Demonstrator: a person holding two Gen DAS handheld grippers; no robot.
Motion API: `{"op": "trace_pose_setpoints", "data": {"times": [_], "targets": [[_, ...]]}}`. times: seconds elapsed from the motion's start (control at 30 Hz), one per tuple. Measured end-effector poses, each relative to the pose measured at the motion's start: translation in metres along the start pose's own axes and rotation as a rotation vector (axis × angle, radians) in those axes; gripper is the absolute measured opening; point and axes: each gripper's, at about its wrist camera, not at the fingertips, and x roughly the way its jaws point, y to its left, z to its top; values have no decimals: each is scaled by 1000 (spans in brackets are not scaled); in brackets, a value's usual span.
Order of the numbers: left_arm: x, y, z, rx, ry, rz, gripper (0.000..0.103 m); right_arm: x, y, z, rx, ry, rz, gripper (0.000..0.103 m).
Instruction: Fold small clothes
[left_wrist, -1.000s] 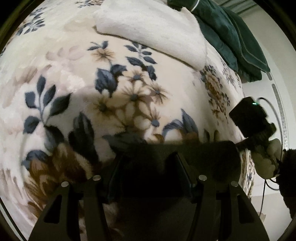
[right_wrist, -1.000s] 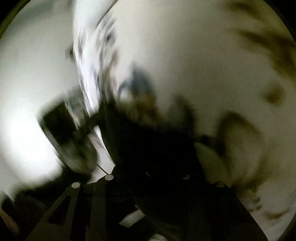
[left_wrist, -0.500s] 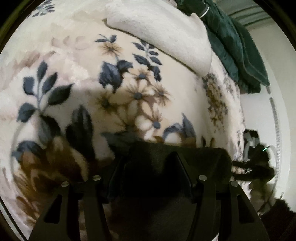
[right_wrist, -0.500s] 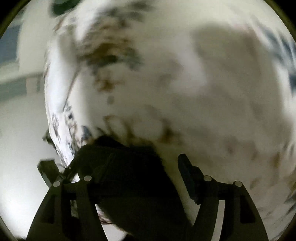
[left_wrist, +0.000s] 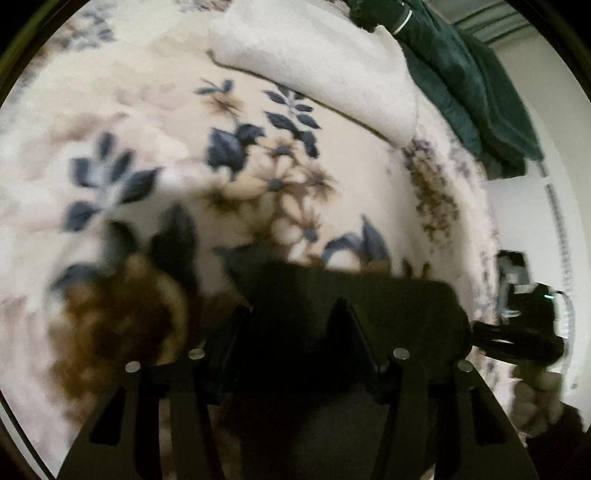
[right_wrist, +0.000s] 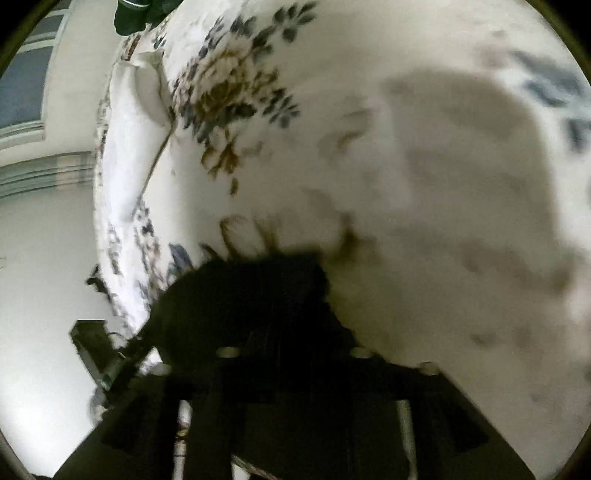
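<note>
A black garment (left_wrist: 388, 306) hangs stretched between my two grippers above a cream floral blanket (left_wrist: 147, 122). My left gripper (left_wrist: 290, 314) is shut on its left part, and the dark cloth fills the gap between the fingers. In the left wrist view my right gripper (left_wrist: 517, 332) meets the garment's right end, off the bed's edge. In the right wrist view the black garment (right_wrist: 240, 295) drapes over my right gripper (right_wrist: 291, 325), whose jaws are closing with the cloth between them. The fingertips are hidden by cloth and blur.
A folded white towel (left_wrist: 325, 66) lies at the far side of the blanket, with a dark green garment (left_wrist: 472, 85) behind it. The bed's edge (right_wrist: 110, 221) drops to a pale floor on the left of the right wrist view.
The right gripper swung up and along the bed's edge, opened wide around the black cloth, then narrowed again. The left gripper stayed put with the garment.
</note>
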Motion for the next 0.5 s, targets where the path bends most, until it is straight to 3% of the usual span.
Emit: {"op": "trace_pose_setpoints", "data": {"times": [0.03, 0.07, 0.13, 0.23, 0.37, 0.43, 0.5], "targets": [[-7, -5, -8, 16, -5, 27, 52, -6, -3, -13, 5, -7, -23, 58], [-14, -11, -18, 41, -11, 76, 53, -12, -10, -24, 18, -3, -49, 60], [-23, -23, -39, 77, -9, 169, 54, -17, -23, -53, 58, 7, -106, 60], [-27, -39, -72, 108, 29, 248, 54, -14, -41, -87, 121, 12, -159, 60], [-16, -48, -95, 134, 77, 275, 54, 4, -58, -115, 199, 32, -164, 60], [-16, -48, -97, 134, 72, 279, 54, 13, -58, -126, 215, 23, -125, 60], [-13, -48, -94, 123, 75, 274, 54, 16, -54, -135, 214, -3, -106, 49]]}}
